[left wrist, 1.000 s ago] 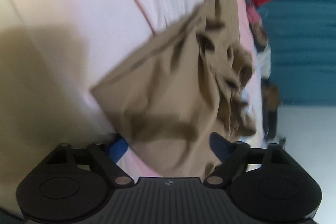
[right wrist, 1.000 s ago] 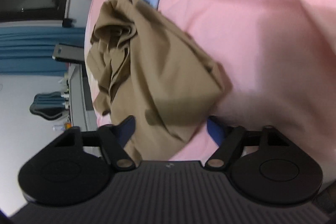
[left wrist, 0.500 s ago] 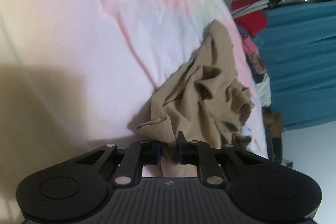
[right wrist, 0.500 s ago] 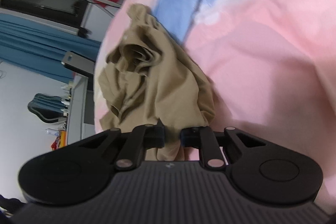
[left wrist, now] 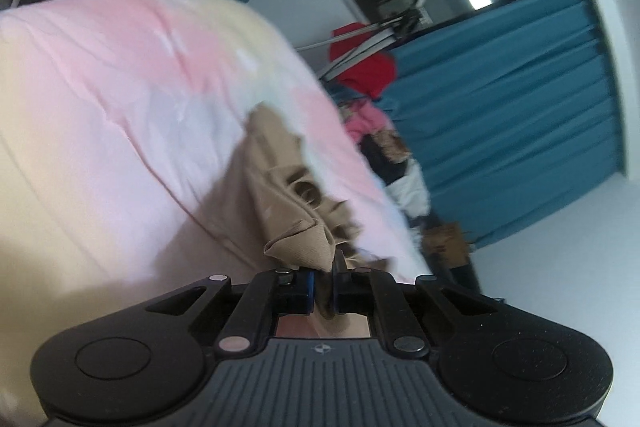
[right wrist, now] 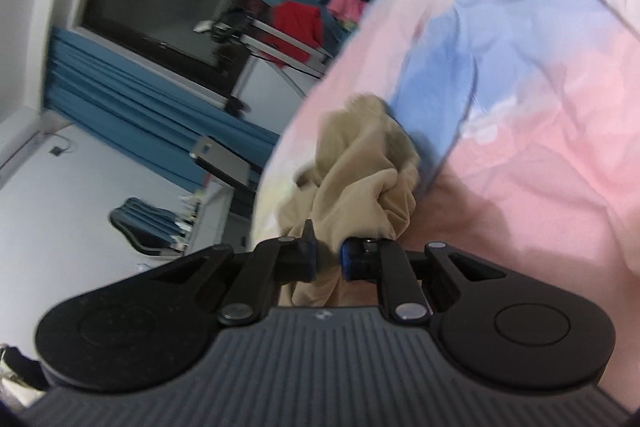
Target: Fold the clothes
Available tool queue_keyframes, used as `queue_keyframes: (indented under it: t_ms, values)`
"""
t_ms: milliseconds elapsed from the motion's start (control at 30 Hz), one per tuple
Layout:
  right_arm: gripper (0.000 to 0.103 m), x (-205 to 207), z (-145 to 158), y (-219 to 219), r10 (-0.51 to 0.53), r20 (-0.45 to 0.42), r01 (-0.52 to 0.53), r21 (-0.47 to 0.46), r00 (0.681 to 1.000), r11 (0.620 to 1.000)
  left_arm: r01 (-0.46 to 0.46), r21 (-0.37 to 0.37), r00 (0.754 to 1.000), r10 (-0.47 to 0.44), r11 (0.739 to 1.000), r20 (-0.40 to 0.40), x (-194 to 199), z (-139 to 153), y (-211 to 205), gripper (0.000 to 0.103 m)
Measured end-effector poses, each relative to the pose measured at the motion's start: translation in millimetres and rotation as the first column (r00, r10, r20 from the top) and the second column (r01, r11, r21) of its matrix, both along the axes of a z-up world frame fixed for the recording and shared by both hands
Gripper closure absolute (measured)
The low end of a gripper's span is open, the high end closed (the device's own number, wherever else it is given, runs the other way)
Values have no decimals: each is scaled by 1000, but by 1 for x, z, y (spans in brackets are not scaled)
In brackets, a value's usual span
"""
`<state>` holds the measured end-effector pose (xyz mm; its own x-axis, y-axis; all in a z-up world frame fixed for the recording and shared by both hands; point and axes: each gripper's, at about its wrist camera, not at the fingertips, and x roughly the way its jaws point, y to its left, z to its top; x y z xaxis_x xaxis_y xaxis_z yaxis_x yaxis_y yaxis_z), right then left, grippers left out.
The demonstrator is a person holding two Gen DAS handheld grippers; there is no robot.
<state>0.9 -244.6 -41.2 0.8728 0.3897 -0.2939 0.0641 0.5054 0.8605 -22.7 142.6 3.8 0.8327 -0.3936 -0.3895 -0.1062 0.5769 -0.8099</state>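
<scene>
1. Though bunched and blurred, tan garment on the pastel bedspread of a bed, one gathered edge raised off the bed and running into the left gripper; fingers clenched on that fold, almost no gap between them.
2. Judged soft, thin and light: deep creases, limp drape, no stiffness anywhere. Likely to sag and slide in on itself when lifted, so best held by a hem or corner rather than a loose middle bunch. No fragility to fear; slipping out of a shallow pinch the main risk.
3. Further right, same tan garment heaped on the bedspread, another fold gripped by the right gripper; fingers closed on cloth, a strip of it hanging down between them.
4. Garment crumpled, not flat or squared; no neat fold visible.
5. Writing: no readable brand or label on the cloth; only a small round emblem on each gripper body, no legible text.
</scene>
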Motion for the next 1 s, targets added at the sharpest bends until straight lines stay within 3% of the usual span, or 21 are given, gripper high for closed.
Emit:
queue_keyframes:
  t_ms: [200, 300, 433, 633, 800, 1000]
  values:
    - [89, -76, 32, -3, 20, 67, -21, 14, 998, 1000, -5, -56, 1000, 6, 998, 28, -84, 28, 1, 95]
    - [89, -94, 40, -3, 22, 68, -23, 15, 997, 1000, -20, -82, 1000, 21, 996, 7, -103, 36, 1, 95]
    - [89, -74, 45, -1, 13, 25, -13, 3, 1000, 1000, -38, -59, 999, 36, 998, -27, -81, 46, 0, 94]
    - [88, 3, 39, 7, -15, -96, 14, -5, 995, 1000, -84, -25, 987, 79, 996, -142, -1, 42, -1, 92]
    - [87, 65, 12, 17, -20, -157, 12, -50, 987, 999, -88, 139, 986, 106, 986, -131, 57, 21, -11, 91]
    - [87, 109, -34, 19, 18, -166, -31, -77, 986, 997, -62, 211, 989, 89, 976, -121, 105, -25, -12, 91]
